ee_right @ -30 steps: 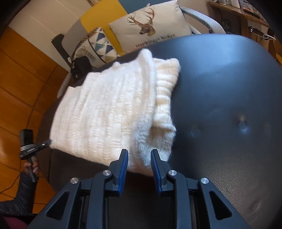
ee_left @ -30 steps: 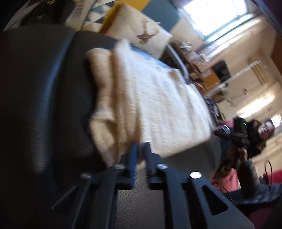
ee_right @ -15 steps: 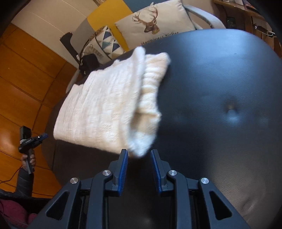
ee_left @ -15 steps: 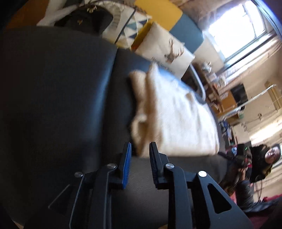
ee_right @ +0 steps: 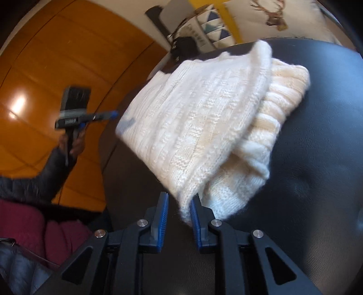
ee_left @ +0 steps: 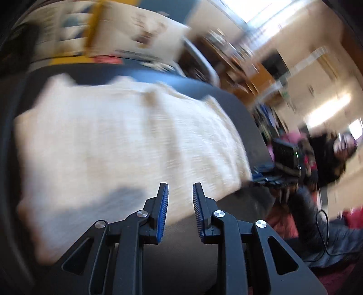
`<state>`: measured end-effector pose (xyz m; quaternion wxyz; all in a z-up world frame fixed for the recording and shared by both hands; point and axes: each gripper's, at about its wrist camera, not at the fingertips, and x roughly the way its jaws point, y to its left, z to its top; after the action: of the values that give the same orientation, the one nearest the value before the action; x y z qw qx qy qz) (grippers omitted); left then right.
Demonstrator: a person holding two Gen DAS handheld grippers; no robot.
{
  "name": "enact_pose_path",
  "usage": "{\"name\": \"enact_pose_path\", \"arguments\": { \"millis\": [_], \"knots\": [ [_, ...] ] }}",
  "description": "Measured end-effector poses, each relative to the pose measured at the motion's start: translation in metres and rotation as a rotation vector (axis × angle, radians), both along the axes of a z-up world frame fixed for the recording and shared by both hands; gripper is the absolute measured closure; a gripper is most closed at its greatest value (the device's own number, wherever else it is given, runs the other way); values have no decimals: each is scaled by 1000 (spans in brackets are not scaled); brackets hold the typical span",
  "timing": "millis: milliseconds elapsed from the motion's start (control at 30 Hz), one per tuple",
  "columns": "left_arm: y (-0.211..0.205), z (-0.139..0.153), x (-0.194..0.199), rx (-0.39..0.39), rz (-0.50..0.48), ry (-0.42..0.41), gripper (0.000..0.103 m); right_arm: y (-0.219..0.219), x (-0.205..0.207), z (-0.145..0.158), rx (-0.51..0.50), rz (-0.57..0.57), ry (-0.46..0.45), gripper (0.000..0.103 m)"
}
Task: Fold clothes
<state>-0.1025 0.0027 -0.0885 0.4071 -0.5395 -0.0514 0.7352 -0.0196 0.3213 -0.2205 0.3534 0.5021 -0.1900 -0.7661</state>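
Observation:
A folded cream knit sweater (ee_right: 208, 118) lies on a black leather seat (ee_right: 317, 158). In the left wrist view the sweater (ee_left: 118, 140) is blurred and fills the middle. My left gripper (ee_left: 179, 199) is open and empty, just above the sweater's near edge. It also shows in the right wrist view (ee_right: 106, 115), off the sweater's left side. My right gripper (ee_right: 179, 208) is open, with the sweater's near corner hanging between its fingertips, not pinched.
A deer-print cushion (ee_right: 276, 15) and a triangle-print cushion (ee_right: 211, 27) stand behind the seat. A black bag (ee_right: 183, 47) sits by them. An orange wooden wall (ee_right: 56, 68) lies left. A cluttered room with shelves (ee_left: 249, 61) lies right.
My left gripper has swung quickly from the sweater's ribbed end round to its long side and come closer. My right gripper has moved left and closer to the sweater's near corner.

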Motion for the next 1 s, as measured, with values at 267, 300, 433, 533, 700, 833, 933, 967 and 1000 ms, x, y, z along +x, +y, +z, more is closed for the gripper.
{"name": "enact_pose_path", "arguments": {
  "millis": [267, 300, 433, 533, 700, 833, 933, 967, 1000],
  "knots": [
    [174, -5, -23, -100, -304, 88, 79, 13, -2, -16, -117, 91, -5, 85],
    [189, -10, -26, -120, -321, 91, 79, 8, 1, -17, -128, 125, -4, 87],
    [218, -32, -39, -204, -341, 74, 79, 6, 18, 6, -199, 190, 63, 90],
    [225, -41, -42, -227, -344, 60, 79, 12, 22, -1, -147, 145, 42, 90],
    [221, -38, -47, -183, -305, 21, 79, 21, 36, -10, -183, 97, 8, 90],
    [220, -36, -44, -167, -301, 31, 79, 31, 30, -10, -230, 28, 11, 83],
    [221, -35, -41, -166, -307, 42, 79, 23, 20, -17, -247, 43, -28, 72],
    [221, -36, -42, -166, -307, 40, 79, 17, 18, -19, -260, 60, -35, 72],
    [222, -37, -42, -166, -308, 37, 79, 12, 7, -19, -267, 74, -42, 72]
  ]
}}
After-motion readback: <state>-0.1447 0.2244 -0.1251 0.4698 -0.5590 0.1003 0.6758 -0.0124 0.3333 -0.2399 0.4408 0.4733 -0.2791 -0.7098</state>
